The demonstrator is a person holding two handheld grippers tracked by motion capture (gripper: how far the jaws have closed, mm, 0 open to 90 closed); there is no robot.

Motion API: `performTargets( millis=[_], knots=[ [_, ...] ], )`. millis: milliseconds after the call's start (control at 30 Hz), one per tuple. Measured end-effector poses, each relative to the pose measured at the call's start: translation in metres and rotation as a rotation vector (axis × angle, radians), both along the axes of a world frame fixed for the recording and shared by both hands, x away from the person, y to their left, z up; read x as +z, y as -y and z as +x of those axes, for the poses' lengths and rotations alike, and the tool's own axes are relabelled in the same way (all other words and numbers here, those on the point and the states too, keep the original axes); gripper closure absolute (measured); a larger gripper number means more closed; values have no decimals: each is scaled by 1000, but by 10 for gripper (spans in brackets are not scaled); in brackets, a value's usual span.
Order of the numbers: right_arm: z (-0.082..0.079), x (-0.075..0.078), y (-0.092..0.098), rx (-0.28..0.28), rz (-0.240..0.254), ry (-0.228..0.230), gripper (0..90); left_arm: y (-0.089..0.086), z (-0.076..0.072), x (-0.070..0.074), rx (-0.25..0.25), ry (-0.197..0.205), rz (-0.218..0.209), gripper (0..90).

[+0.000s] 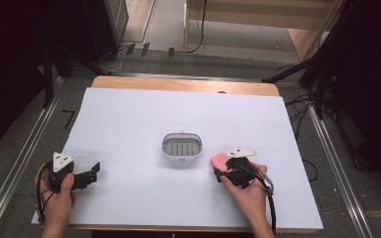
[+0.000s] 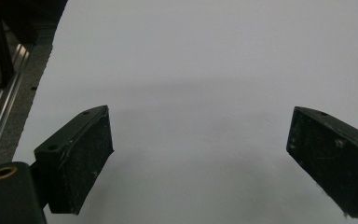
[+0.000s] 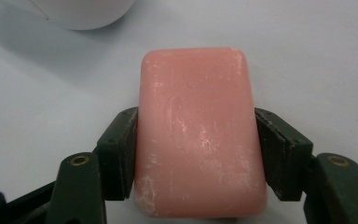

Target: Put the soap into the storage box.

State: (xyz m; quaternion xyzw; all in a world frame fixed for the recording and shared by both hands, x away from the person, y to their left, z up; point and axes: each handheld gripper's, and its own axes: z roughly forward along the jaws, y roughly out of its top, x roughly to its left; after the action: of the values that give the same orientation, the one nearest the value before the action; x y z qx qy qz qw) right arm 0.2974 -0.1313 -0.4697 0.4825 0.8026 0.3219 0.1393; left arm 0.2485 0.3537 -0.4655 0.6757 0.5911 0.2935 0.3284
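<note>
My right tongs [image 3: 196,154] squeeze pink soap bar [image 3: 198,135] near table's front edge. My left tongs [image 2: 200,163] wide open, empty. Soap slippery; might pop out before white dish [image 1: 182,147].

I see a pink soap bar [image 3: 198,135], rounded at the corners and scuffed with white marks, clamped by its long sides in my right tool [image 1: 226,165]. A white oval soap dish [image 1: 182,145] with a slotted grey insert sits mid-surface, just beside the bar.
</note>
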Motion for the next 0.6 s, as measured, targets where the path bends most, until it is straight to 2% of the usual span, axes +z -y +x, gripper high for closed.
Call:
performTargets(
  millis=[233,500,600],
  knots=[
    [2,2,-1,26,-15,-1,385,0,0,0,-2,1,2,74],
    [2,14,1,71,-10,16,385,0,0,0,-3,7,1,74],
    [4,21,1,107,0,25,385,0,0,0,-6,2,1,74]
  ],
)
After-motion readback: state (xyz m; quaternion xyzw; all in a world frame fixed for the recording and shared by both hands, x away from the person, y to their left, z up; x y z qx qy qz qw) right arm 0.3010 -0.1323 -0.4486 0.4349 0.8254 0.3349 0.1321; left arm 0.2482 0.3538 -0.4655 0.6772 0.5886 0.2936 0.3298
